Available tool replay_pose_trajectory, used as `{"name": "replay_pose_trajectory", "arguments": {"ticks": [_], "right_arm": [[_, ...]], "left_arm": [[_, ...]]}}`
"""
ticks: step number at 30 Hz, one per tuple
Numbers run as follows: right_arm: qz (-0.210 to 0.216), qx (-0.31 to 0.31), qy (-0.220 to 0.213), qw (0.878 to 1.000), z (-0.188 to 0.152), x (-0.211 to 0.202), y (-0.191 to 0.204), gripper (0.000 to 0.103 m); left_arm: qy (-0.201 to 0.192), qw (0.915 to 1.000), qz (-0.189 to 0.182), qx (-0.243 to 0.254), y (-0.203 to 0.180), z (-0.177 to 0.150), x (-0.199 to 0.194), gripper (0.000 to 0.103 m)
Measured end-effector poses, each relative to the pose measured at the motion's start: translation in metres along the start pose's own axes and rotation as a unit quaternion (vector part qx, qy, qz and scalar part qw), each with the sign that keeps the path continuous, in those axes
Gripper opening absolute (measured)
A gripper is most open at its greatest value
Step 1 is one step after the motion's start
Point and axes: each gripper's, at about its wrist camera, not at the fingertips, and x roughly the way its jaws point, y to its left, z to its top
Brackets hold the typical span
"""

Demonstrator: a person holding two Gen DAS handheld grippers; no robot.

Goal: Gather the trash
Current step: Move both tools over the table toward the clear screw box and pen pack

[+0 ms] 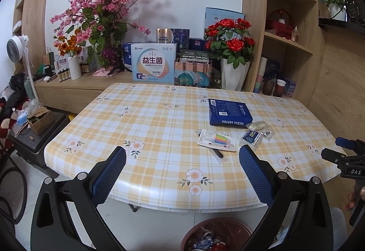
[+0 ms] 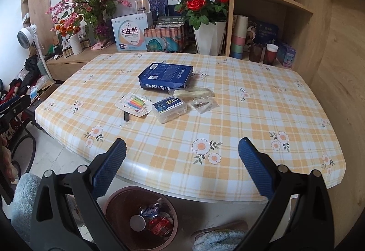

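Both my claws hang wide, nothing in either. Left claw (image 1: pixel 182 155) sits over the near edge of the tabletop (image 1: pixel 159 114); right claw (image 2: pixel 182 150) likewise, over the checked cloth.

Trash lies clustered on the tabletop's right-middle part: blue coffee box (image 2: pixel 165 75) farthest back; a crumpled pale wrapper (image 2: pixel 191 92) just in front of it; a clear bag (image 2: pixel 203 104) beside that; a small plastic case (image 2: pixel 170 109) near the bag; a card of coloured pens (image 2: pixel 134 104) to the case's left, with a dark stick (image 2: pixel 126 117) at its near edge.

Bin (image 2: pixel 141 216) on the floor below the tabletop's near edge, cans and a lid inside.
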Motion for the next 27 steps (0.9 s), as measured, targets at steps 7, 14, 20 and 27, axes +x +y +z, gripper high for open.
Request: {"name": "replay_pose_trajectory", "arguments": {"ticks": [7, 14, 20, 27], "right_arm": [[0.001, 0.011, 0.016, 1.000, 0.005, 0.014, -0.008, 0.097], [0.009, 0.016, 0.027, 0.999, 0.010, 0.033, -0.016, 0.097], [0.015, 0.010, 0.040, 0.999, 0.014, 0.061, -0.022, 0.096], [0.028, 0.009, 0.059, 0.998, 0.023, 0.105, -0.027, 0.096]], "left_arm": [[-0.002, 0.9998, -0.013, 0.013, -0.005, 0.006, 0.013, 0.097], [0.011, 0.9996, -0.020, 0.015, -0.006, 0.008, 0.034, 0.097], [0.027, 0.9989, -0.029, 0.025, -0.009, 0.003, 0.057, 0.097], [0.062, 0.9964, -0.050, 0.031, -0.017, 0.000, 0.099, 0.097]]}}
